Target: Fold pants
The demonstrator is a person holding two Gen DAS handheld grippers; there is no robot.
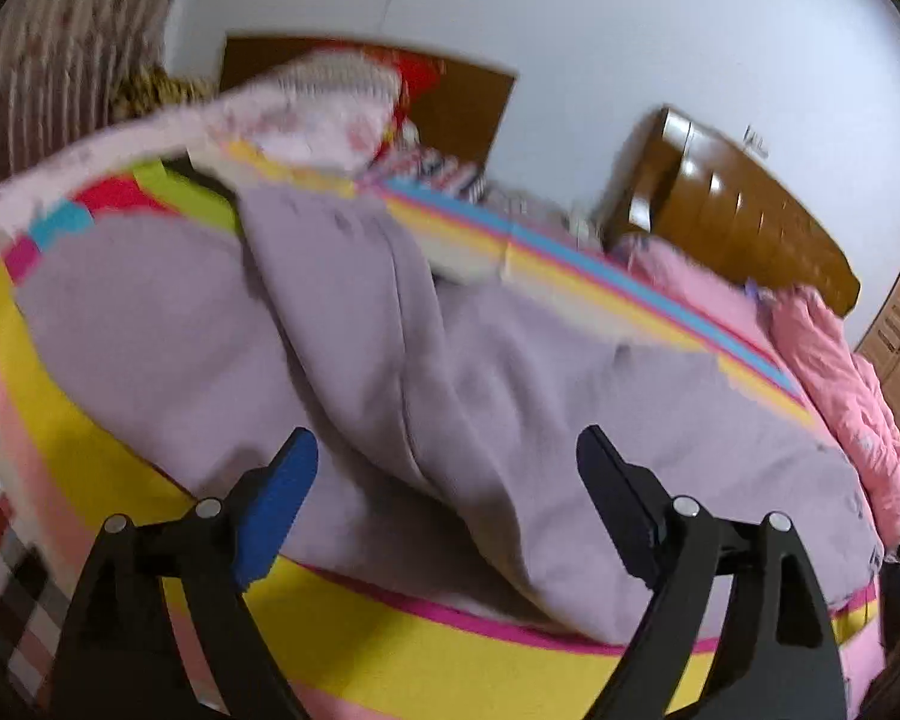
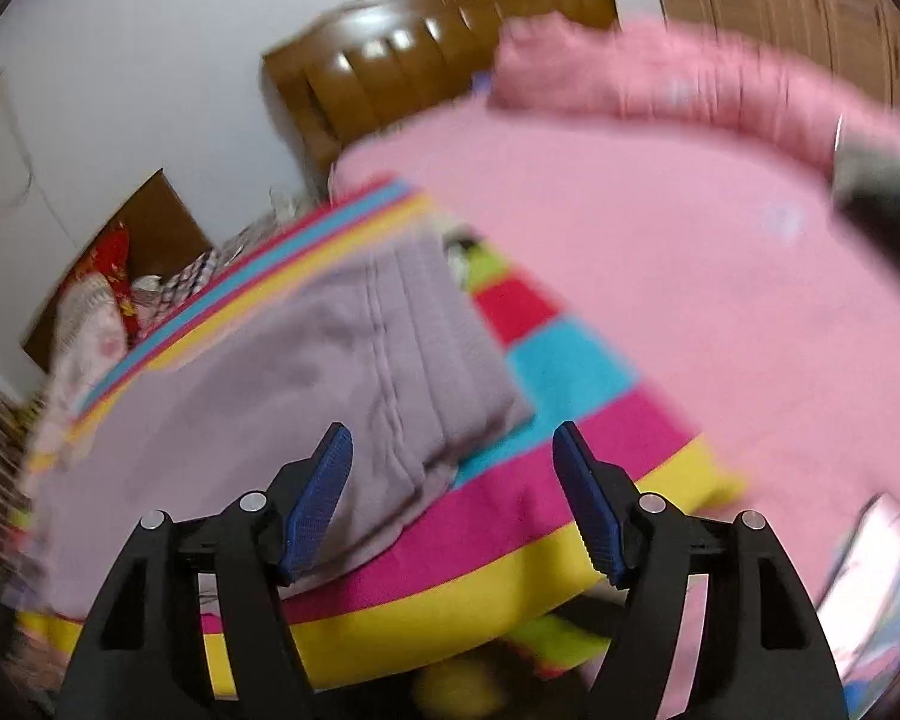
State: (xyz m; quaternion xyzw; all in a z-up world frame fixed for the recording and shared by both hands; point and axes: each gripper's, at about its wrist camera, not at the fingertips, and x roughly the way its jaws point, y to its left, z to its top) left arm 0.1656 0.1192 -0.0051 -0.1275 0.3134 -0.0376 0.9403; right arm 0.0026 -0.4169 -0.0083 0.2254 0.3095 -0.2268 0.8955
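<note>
While both empty, left tool [image 1: 447,450] and right tool [image 2: 453,444] wide above lilac pants [image 1: 450,372].

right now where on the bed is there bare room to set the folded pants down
Free: the plain pink sheet between the striped blanket and the rolled pink quilt. Narrow free strip: the blanket's yellow edge in front of the mauve pants. Crowded: the pillow pile by the headboard.
</note>
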